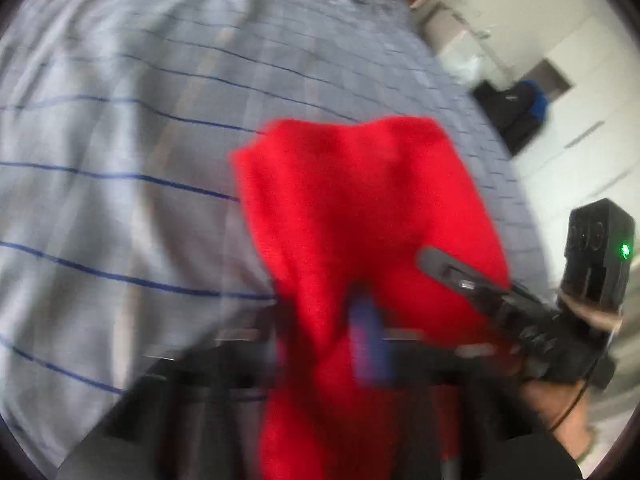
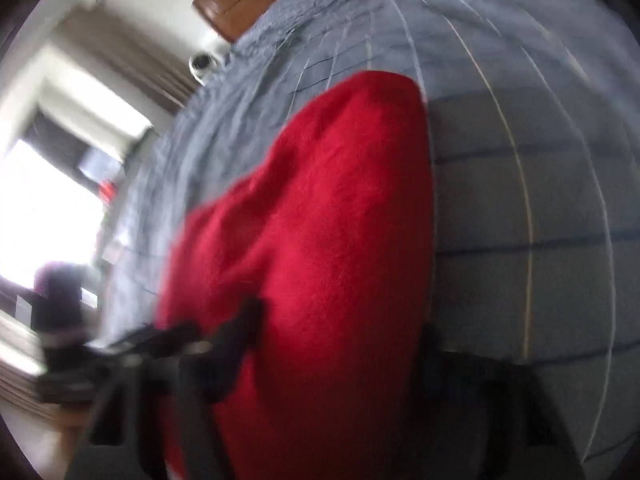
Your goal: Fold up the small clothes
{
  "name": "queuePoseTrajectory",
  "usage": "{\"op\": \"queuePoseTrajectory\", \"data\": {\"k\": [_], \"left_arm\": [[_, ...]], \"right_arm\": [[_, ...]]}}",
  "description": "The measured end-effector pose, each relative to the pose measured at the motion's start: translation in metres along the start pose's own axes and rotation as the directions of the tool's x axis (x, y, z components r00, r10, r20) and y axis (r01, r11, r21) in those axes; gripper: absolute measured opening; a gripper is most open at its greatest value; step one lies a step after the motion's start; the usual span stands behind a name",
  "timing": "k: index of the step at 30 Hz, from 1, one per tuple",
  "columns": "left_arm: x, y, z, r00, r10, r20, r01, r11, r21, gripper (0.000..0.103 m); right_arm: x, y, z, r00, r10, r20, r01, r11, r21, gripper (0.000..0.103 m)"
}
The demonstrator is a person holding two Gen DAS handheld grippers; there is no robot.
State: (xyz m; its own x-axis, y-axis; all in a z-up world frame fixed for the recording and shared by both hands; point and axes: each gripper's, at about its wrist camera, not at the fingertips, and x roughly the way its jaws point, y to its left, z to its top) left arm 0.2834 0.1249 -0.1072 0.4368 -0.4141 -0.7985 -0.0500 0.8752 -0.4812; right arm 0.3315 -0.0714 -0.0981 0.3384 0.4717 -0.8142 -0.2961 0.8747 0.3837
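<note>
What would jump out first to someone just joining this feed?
The bright red garment fills the middle of both wrist views, draped over the gripper fingers. Beneath it lies the grey checked bedsheet with dark blue lines. In the left wrist view, the right gripper reaches onto the garment from the right.

Daylit, motion-blurred, fisheye-warped frames

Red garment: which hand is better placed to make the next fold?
Probably right: the right gripper straddles the red garment beside bare bedsheet; the left gripper is buried under draped fabric.
</note>
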Motion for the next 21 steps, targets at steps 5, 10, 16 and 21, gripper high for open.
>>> {"op": "queuePoseTrajectory", "data": {"k": [5, 10, 16, 21], "left_arm": [[-0.051, -0.017, -0.009, 0.988, -0.007, 0.153, -0.004, 0.997, 0.072, 0.018], [-0.11, -0.032, 0.006, 0.96, -0.006, 0.281, -0.033, 0.99, 0.135, 0.024], [-0.086, -0.014, -0.016, 0.941, 0.231, 0.248, -0.27, 0.953, 0.137, 0.059], [-0.115, -0.041, -0.069, 0.859, 0.321, 0.4, -0.426, 0.88, 0.208, 0.091]], "right_arm": [[-0.044, 0.077, -0.009, 0.972, -0.094, 0.217, 0.156, 0.945, -0.289, 0.027], [-0.092, 0.109, 0.008, 0.936, 0.044, 0.35, 0.077, 0.942, -0.326, 0.027], [-0.053, 0.073, 0.029, 0.979, -0.069, 0.193, 0.103, 0.979, -0.174, 0.087], [-0.065, 0.046, -0.018, 0.967, -0.188, 0.173, 0.217, 0.962, -0.167, 0.099]]}}
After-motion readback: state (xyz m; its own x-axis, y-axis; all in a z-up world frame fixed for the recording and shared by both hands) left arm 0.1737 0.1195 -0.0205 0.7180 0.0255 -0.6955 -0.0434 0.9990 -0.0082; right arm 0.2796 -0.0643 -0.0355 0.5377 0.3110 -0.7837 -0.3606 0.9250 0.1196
